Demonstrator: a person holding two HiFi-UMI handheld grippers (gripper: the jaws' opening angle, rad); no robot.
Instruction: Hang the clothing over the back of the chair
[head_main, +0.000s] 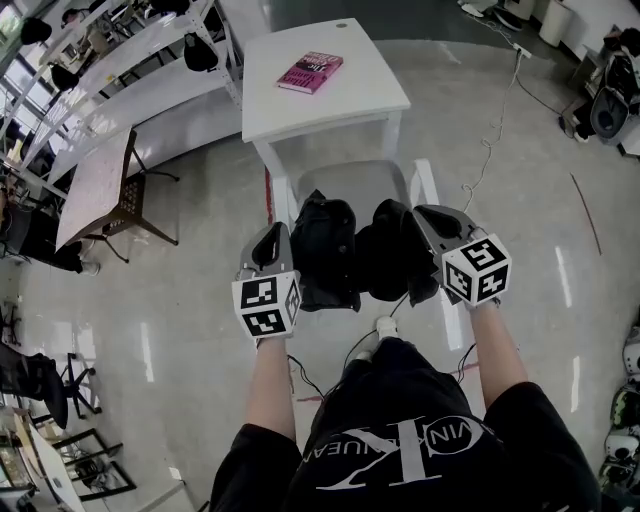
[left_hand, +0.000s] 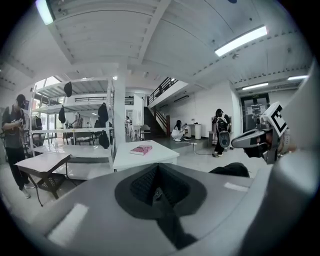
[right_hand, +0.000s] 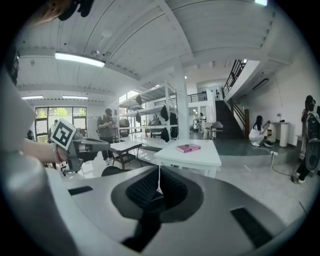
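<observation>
The left gripper (head_main: 273, 240) and right gripper (head_main: 432, 225) are each clenching an edge of the black clothing (head_main: 345, 250), holding it bunched above the white chair (head_main: 347, 185). This looks like the carrying step. Next, the clothing is needing lowering over the chair's back before release.

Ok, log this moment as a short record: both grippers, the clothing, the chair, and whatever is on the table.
left gripper: shut on the black clothing
right gripper: shut on the same clothing
clothing: bunched, held up between the two grippers, over the chair
chair: white, in front of the person, partly hidden by the clothing
task state: clothing not yet hung over the chair back
table: white, beyond the chair
book: pink, lying flat on the table
</observation>
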